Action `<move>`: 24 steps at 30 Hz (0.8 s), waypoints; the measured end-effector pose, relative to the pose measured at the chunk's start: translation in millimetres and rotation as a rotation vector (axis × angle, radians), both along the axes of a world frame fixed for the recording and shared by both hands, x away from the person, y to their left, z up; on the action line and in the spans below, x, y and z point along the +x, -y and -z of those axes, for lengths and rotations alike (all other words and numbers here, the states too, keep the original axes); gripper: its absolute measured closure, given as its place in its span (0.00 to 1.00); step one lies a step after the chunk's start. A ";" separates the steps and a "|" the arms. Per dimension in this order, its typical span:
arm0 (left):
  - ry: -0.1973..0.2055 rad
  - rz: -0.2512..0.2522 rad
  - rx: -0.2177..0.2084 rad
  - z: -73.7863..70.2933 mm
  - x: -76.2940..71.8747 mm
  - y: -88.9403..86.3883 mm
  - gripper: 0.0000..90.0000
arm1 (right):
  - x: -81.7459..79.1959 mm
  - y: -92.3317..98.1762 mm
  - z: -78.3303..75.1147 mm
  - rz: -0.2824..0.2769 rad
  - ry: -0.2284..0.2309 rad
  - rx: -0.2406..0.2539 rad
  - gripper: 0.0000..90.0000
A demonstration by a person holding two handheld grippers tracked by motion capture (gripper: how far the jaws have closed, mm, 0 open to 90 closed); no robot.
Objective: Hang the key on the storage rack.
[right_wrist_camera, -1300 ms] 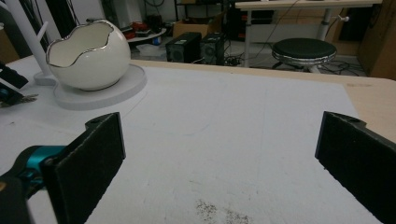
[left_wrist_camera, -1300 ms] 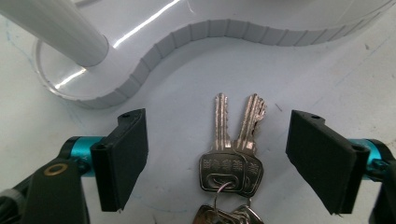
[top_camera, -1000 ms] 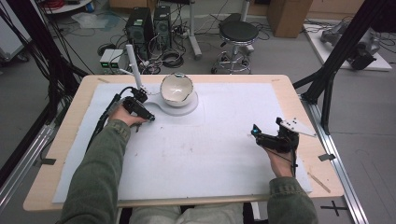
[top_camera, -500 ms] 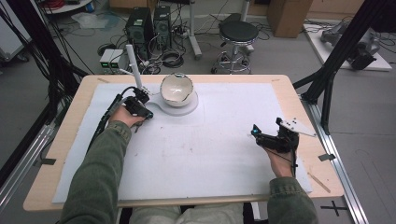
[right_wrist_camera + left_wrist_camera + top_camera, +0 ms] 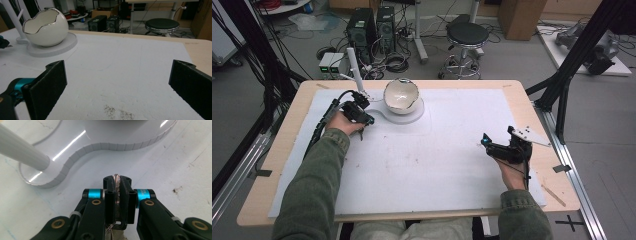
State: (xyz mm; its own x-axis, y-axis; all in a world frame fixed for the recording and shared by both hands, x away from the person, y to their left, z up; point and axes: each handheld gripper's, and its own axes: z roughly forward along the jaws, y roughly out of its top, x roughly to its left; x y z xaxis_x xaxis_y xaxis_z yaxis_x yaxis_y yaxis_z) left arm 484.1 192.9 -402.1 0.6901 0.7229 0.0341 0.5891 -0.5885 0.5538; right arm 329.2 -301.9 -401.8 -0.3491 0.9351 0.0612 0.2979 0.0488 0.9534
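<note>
Thin chain pinched in my left hand-held gripper (image 5: 117, 195)

The pale, glinting chain (image 5: 116, 185) sits upright between my closed jaws, just in front of the white stand (image 5: 82, 151), beside its pole (image 5: 22, 151).

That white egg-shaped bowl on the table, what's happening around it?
A person sits at the table with a gripper in each hand. The left gripper, beside the white stand that carries the egg-shaped bowl, has just closed on a thin pinkish chain-like thing; what it is exactly is hard to tell. The right gripper rests apart over the white mat, jaws wide open and holding nothing.
</note>
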 end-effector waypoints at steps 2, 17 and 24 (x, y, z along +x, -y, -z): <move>0.014 -0.008 -0.003 -5.7 -1.7 -3.2 0.92 | -0.3 -0.1 -0.1 0.001 0.000 0.002 0.01; 0.087 -0.025 -0.096 -39.9 -17.2 -25.4 0.93 | -0.4 0.0 -0.2 0.002 0.002 0.002 0.01; 0.112 -0.035 -0.129 -51.3 -23.4 -33.0 0.93 | -0.6 0.2 -0.3 0.003 -0.001 0.007 0.01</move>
State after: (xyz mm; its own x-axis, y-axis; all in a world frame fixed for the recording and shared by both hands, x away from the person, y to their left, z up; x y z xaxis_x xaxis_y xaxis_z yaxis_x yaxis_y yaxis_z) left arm 460.7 225.9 -350.8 0.6618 0.7495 0.0151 0.5381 -0.4889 0.6866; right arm 328.6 -302.1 -401.5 -0.3460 0.9358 0.0675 0.2985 0.0416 0.9535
